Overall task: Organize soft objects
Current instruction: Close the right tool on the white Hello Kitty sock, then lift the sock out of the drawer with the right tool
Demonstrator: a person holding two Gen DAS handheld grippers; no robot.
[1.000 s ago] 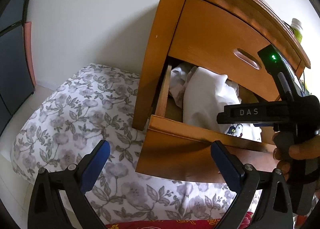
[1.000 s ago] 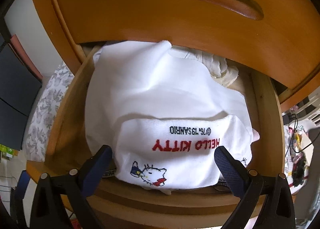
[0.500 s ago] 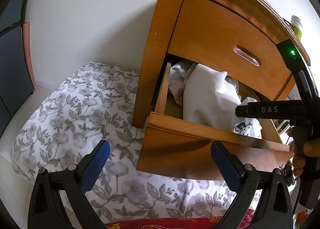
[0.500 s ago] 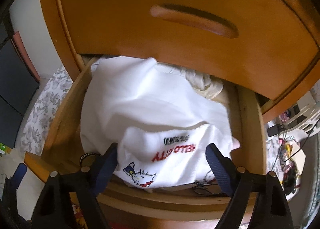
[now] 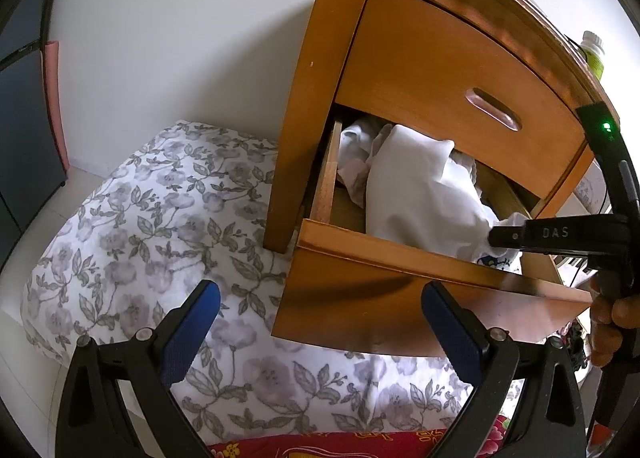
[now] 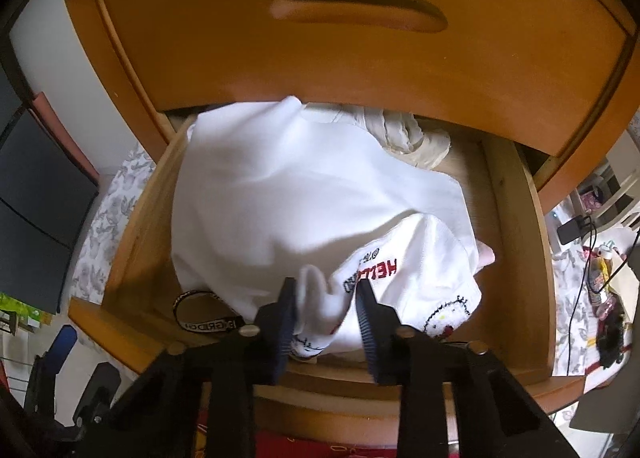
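A white Hello Kitty garment [image 6: 280, 198] lies heaped in the open lower drawer [image 6: 516, 218] of a wooden nightstand. My right gripper [image 6: 325, 290] points down at its front fold. Its jaws are closing, and a bunch of the white fabric is pinched between the pads. In the left wrist view the same garment [image 5: 416, 186] fills the drawer [image 5: 400, 258], and the right tool's black body [image 5: 560, 236] reaches in from the right, held by a person's hand [image 5: 612, 322]. My left gripper [image 5: 320, 292] hangs open in front of the drawer with nothing between its fingers.
A crumpled cream cloth [image 6: 416, 138] lies at the drawer's back. A black strap with white lettering [image 6: 200, 314] sits at its front left corner. The closed upper drawer [image 6: 360, 38] overhangs. Floral bedding [image 5: 160, 218] spreads left of the nightstand. A bottle [image 5: 594, 54] stands on top.
The right gripper's jaws have gone from wide apart to pinching the garment's front fold, which has bunched up. The right tool has drawn back a little. The left gripper has not moved.
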